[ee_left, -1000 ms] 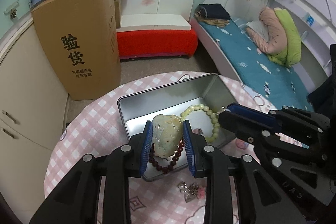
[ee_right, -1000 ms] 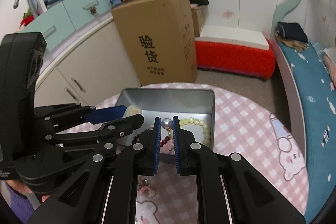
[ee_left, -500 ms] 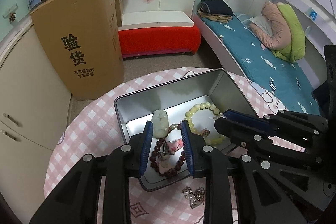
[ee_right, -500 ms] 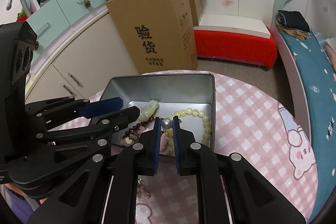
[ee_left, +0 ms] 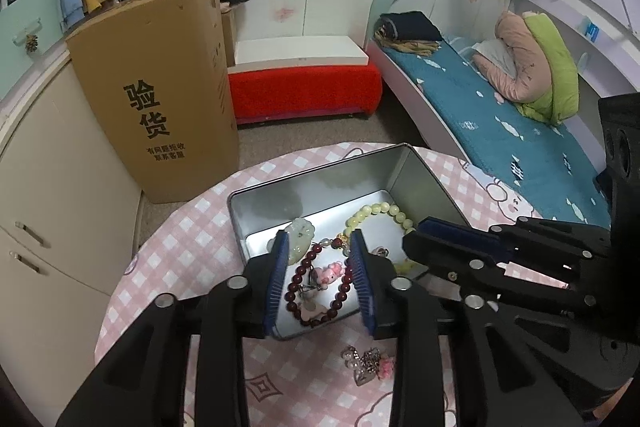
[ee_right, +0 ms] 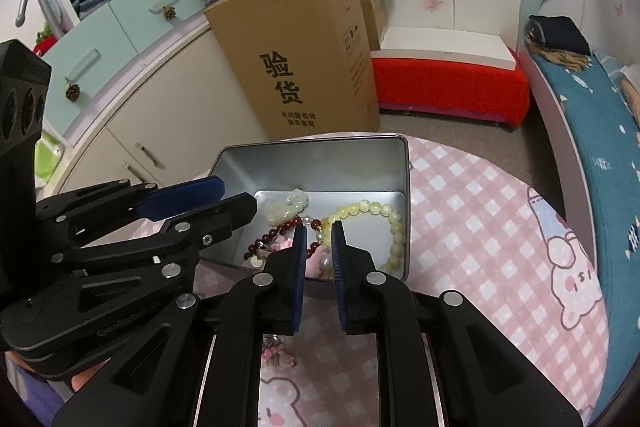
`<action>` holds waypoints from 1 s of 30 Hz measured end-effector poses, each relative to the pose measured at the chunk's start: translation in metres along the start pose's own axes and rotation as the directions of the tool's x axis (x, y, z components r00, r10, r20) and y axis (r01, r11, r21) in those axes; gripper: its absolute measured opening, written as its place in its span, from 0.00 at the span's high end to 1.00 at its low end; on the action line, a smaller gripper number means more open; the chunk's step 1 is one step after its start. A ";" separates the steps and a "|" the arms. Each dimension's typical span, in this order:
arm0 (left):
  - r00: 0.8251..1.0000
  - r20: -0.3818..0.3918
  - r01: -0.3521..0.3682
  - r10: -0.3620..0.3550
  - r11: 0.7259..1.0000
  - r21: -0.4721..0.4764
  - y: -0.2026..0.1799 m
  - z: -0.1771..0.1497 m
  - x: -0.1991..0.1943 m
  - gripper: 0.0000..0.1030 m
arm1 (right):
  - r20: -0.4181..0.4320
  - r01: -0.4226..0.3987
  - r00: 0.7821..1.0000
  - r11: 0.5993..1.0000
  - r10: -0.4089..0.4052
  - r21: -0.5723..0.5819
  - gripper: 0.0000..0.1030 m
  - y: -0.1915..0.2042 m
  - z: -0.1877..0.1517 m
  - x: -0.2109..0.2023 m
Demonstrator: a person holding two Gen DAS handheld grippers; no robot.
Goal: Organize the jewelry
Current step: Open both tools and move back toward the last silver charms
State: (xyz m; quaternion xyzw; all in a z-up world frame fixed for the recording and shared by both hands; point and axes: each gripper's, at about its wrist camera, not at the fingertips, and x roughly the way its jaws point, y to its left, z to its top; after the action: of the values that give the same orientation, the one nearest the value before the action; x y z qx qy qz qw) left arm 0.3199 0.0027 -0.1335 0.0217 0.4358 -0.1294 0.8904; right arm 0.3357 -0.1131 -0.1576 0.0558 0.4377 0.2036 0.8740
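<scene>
An open silver tin (ee_left: 320, 179) (ee_right: 320, 163) sits on the pink checked tablecloth (ee_left: 180, 259). In it lie a pale jade pendant (ee_left: 300, 237) (ee_right: 286, 207), a dark red bead bracelet (ee_left: 316, 285) with a pink charm, and a pale yellow bead bracelet (ee_left: 380, 213) (ee_right: 376, 211). My left gripper (ee_left: 318, 245) (ee_right: 238, 195) hovers over the tin's near end, its jaws opening with nothing pressed between them. My right gripper (ee_right: 319, 231) (ee_left: 416, 233) hovers beside it. Its jaws are opening slightly, and a pearl piece (ee_right: 325, 261) shows low in the narrow gap, free of the pads.
A small charm cluster (ee_left: 368, 365) lies on the cloth in front of the tin. A tall cardboard box (ee_left: 160, 99) stands past the table's far left edge, by cream cabinets. A red bench (ee_left: 304, 91) and a bed (ee_left: 500, 123) lie beyond. A hand (ee_right: 84, 383) shows at lower left.
The left gripper let the jade pendant go into the tin and its jaws widened. The pearl dropped from the right gripper's fingertips towards the tin. Both grippers drew back slightly.
</scene>
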 end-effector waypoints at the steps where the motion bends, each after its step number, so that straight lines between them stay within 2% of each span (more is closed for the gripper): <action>1: 1.000 0.010 -0.008 0.008 1.000 -0.001 0.000 -0.001 -0.004 0.61 | 0.004 -0.001 1.000 1.000 0.001 0.002 0.86 0.000 0.000 -0.002; 6: 0.999 0.044 -0.005 0.004 1.000 0.007 -0.004 -0.007 -0.021 0.58 | 0.025 -0.002 1.000 1.000 0.002 -0.005 0.86 0.003 -0.004 -0.019; 10: 0.996 0.088 -0.035 0.033 0.999 0.018 -0.007 -0.016 -0.040 0.49 | 0.051 0.005 0.999 1.000 -0.004 -0.017 0.81 0.009 -0.009 -0.037; 12: 0.993 0.110 -0.040 0.039 0.999 0.013 -0.006 -0.022 -0.049 0.49 | 0.067 0.020 0.998 1.000 -0.019 -0.019 0.64 0.012 -0.013 -0.044; 15: 0.989 0.137 -0.051 0.051 0.999 -0.009 -0.001 -0.034 -0.062 0.37 | 0.095 0.028 0.995 0.999 -0.026 -0.023 0.54 0.014 -0.021 -0.056; 23: 0.979 0.174 -0.102 0.106 0.994 -0.037 0.007 -0.066 -0.078 0.37 | 0.096 0.026 0.995 0.999 -0.023 -0.034 0.53 0.022 -0.047 -0.064; 30: 0.981 0.164 -0.092 0.105 0.992 -0.084 0.021 -0.090 -0.077 0.35 | 0.058 0.027 0.998 0.999 -0.025 -0.018 0.53 0.023 -0.066 -0.049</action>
State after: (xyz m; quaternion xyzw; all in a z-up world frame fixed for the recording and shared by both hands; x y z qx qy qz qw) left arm 0.2105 0.0527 -0.1312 -0.0015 0.3620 -0.0699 0.9296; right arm 0.2501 -0.1176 -0.1550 0.0476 0.4111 0.1946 0.8893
